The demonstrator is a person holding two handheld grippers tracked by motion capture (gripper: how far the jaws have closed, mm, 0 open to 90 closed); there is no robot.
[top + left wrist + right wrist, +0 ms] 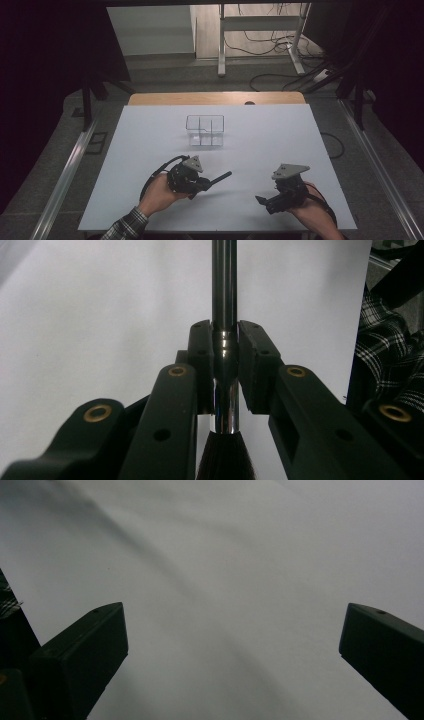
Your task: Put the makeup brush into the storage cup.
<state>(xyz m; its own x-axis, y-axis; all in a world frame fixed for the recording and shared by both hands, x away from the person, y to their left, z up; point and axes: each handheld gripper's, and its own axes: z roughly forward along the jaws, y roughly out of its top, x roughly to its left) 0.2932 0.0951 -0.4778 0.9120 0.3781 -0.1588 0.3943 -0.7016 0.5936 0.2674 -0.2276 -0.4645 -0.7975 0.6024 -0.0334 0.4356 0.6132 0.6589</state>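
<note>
1. Nearest the person, the right gripper (263,201) hangs low over the white table (150,150) at its near right. In the right gripper view its jaws stand wide apart with nothing but bare table between them.
2. The left gripper (202,185), near the table's front at centre-left, has its jaws closed on a makeup brush (223,340). In the left gripper view the pads (255,360) press on the dark collar just above the shiny metal ferrule, the dark bristles point back toward the camera, and the slim handle (220,177) runs out ahead over the table.
3. The brush looks light and stiff along the handle, with a smooth, glossy, round shaft that could roll or slip in a loose grip. The collar by the ferrule seems the safest place to hold it; the soft bristles would splay if squeezed.
4. Farther back, at mid-table, stands a clear organizer (205,131) with several upright compartments, well apart from both grippers. It looks light and rigid, likely to slide if knocked.
5. Beyond the table's far edge lie floor, cables and a metal frame.
</note>
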